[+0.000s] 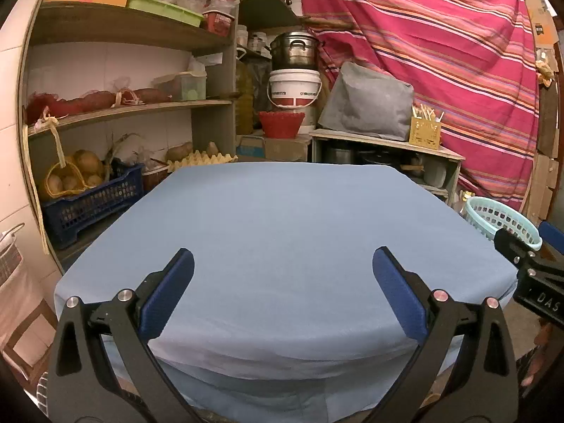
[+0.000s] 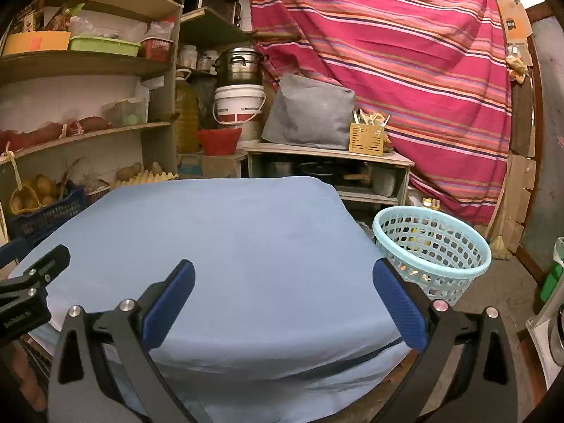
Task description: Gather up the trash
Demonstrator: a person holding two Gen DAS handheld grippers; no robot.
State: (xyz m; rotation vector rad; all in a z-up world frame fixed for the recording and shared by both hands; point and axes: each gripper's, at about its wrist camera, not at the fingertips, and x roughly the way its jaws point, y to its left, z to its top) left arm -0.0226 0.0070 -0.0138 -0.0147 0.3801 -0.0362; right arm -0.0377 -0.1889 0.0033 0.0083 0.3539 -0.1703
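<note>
1. Hovering over the near edge of the tabletop (image 1: 282, 232): left claw (image 1: 282, 264), released, blue ribbed pads (image 1: 169, 292) spread wide with nothing between them.
2. Right claw (image 2: 282, 275) likewise released and holding nothing, over the tabletop's right near corner.
3. Tabletop is wrapped in smooth light-blue cloth with rounded corners; its surface is bare.
4. Trash target: pale turquoise perforated plastic basket (image 2: 433, 250) on the floor just beside the tabletop's right edge; small bits show through the holes, contents hard to tell.
5. Clutter behind: wooden shelves (image 1: 123, 112) on the left, blue crate (image 1: 91, 204) with potatoes, cardboard egg tray (image 1: 201, 160).
6. Centre back: steel pot (image 1: 294, 49) stacked on a white bucket (image 1: 294, 88), red bowl (image 1: 282, 123) in front.
7. Right back: grey soft bag (image 1: 366, 102) on a low cabinet, striped red cloth (image 1: 440, 53) hanging behind.
</note>
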